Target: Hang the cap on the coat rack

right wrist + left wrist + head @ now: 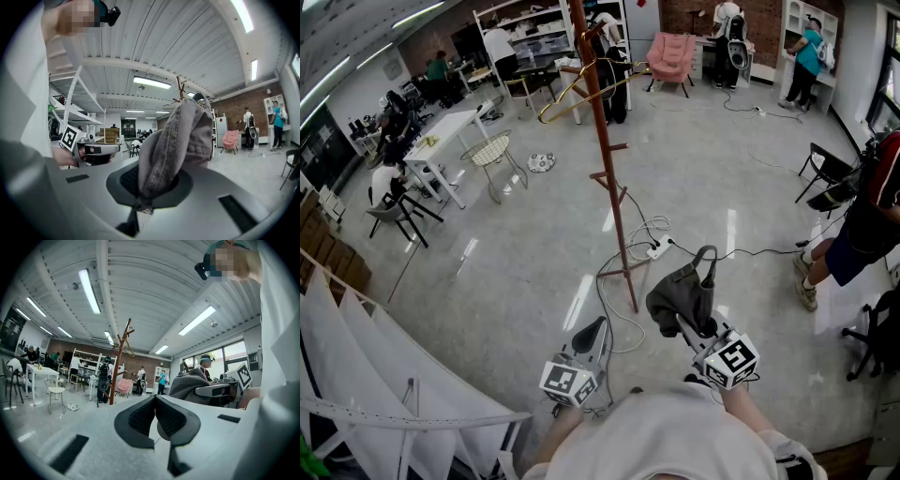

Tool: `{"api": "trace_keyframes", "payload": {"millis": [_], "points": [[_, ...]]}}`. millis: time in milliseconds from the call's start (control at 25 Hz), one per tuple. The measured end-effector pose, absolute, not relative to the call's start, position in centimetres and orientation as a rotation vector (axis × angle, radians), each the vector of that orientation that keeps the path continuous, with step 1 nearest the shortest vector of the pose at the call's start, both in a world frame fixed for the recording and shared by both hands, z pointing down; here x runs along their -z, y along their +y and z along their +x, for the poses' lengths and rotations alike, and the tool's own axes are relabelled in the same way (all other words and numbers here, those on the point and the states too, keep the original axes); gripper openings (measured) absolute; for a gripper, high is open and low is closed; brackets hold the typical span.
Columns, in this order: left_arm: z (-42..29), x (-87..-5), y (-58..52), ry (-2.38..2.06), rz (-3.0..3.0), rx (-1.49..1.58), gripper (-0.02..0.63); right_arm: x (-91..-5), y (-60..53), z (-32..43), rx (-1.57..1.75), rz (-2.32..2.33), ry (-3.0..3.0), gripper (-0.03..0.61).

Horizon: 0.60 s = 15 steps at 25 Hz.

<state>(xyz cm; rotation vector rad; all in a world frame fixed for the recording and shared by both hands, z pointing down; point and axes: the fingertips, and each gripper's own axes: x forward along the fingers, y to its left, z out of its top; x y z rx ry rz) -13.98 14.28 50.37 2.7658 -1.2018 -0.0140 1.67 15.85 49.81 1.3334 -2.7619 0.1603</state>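
The brown wooden coat rack (606,164) stands on the floor ahead, its foot a little beyond both grippers. A crumpled grey cap (681,294) hangs from my right gripper (694,323), which is shut on its fabric. In the right gripper view the cap (176,140) rises out of the pinched jaws (149,186) and hides most of the rack, whose top (179,91) shows above it. My left gripper (594,330) is shut with nothing in it, left of the cap. Its pads meet at the tips (154,400), and the rack (119,365) stands far off at its left.
Cables and a power strip (657,249) lie by the rack's foot. A hanger (572,94) hangs on an upper peg. White shelving (384,375) stands at the near left, with a white table (441,136) and chairs behind it. A person (862,225) stands at the right.
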Motion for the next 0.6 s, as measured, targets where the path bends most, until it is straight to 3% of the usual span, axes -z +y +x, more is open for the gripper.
{"api": "trace_keyframes", "payload": {"millis": [600], "points": [[-15.2, -50.6, 13.9, -1.242, 2.726, 0.026, 0.009, -49.8, 15.5, 1.0, -0.169, 1.310, -2.763, 0.015]]}}
